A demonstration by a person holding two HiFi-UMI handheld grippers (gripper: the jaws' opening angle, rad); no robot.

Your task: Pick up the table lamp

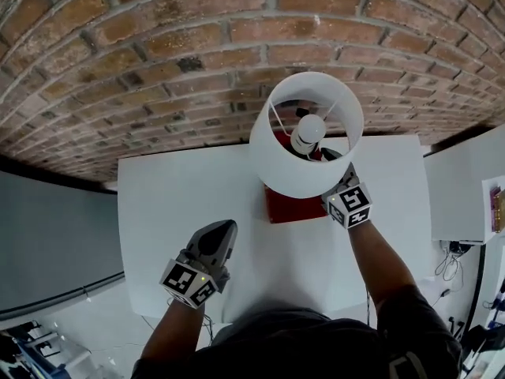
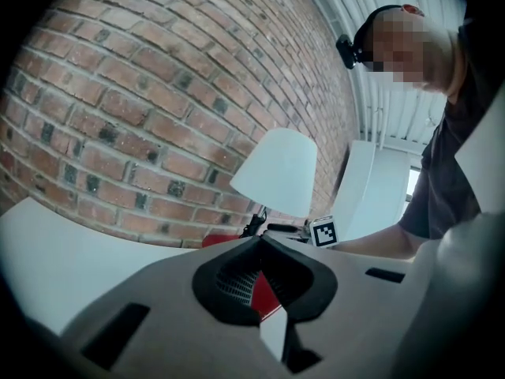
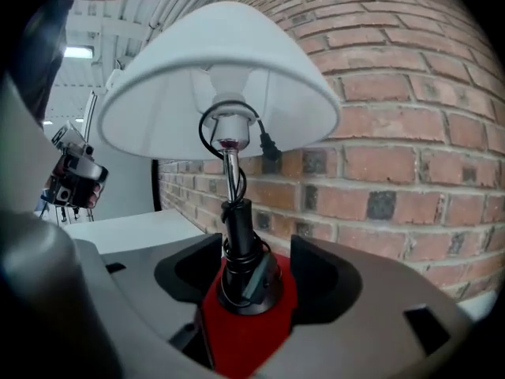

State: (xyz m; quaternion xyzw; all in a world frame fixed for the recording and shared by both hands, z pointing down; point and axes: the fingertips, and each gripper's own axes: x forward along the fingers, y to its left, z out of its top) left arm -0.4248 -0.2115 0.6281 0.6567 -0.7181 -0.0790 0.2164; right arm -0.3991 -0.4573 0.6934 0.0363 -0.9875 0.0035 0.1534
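The table lamp (image 1: 308,133) stands at the back of the white table (image 1: 173,212) by the brick wall: white shade, bulb, chrome and black stem with a cord wound round it, on a red square base (image 1: 293,205). My right gripper (image 1: 335,158) reaches under the shade. In the right gripper view its jaws (image 3: 254,247) stand open on either side of the black stem (image 3: 239,247), and I see no pad pressing on it. My left gripper (image 1: 227,229) hovers over the table's near middle, left of the lamp, shut on nothing; its tips (image 2: 260,241) meet, pointing towards the lamp (image 2: 276,172).
The brick wall (image 1: 158,54) runs right behind the table. A white cabinet (image 1: 461,196) stands to the right, with cables (image 1: 450,263) on the floor beside it. Bare tabletop lies left of and in front of the lamp.
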